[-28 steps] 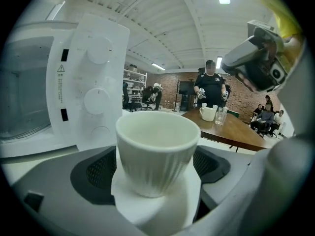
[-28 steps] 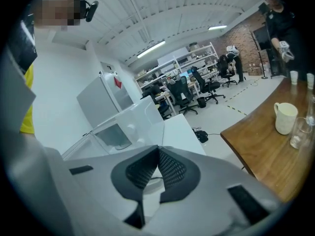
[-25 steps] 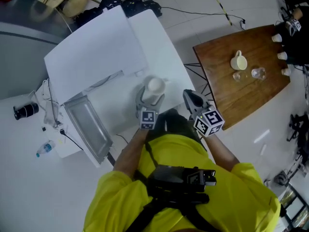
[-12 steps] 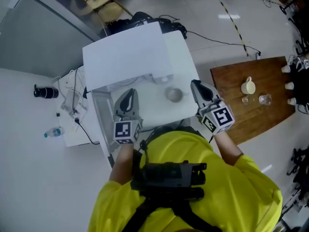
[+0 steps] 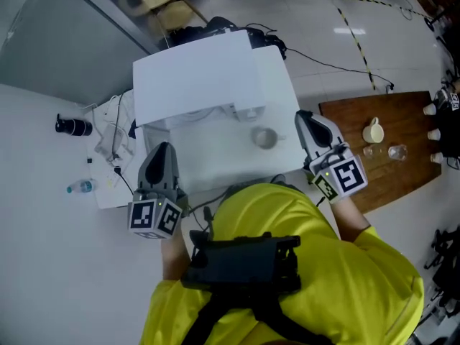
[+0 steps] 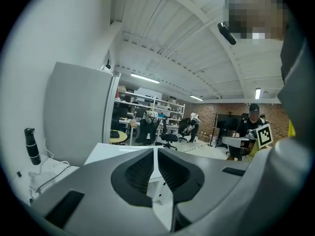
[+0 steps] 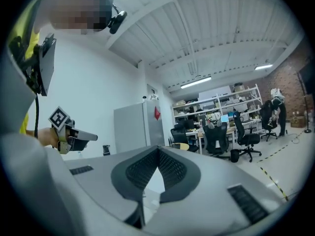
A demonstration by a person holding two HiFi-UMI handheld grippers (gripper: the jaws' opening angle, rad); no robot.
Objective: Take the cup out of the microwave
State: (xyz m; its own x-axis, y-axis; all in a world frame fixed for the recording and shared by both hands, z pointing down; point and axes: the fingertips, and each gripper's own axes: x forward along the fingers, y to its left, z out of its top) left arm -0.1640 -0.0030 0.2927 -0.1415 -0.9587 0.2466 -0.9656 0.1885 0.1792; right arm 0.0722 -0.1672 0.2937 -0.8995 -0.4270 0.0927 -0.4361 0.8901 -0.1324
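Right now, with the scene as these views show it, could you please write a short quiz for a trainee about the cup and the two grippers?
1. True or false: the cup stands inside the microwave.
2. In the head view, which gripper is nearer to the cup? A) left gripper B) right gripper
3. Fill in: the jaws of both grippers are ____, with nothing between them.

Key
1. False: the cup stands on the white table, in front of the microwave.
2. B
3. shut
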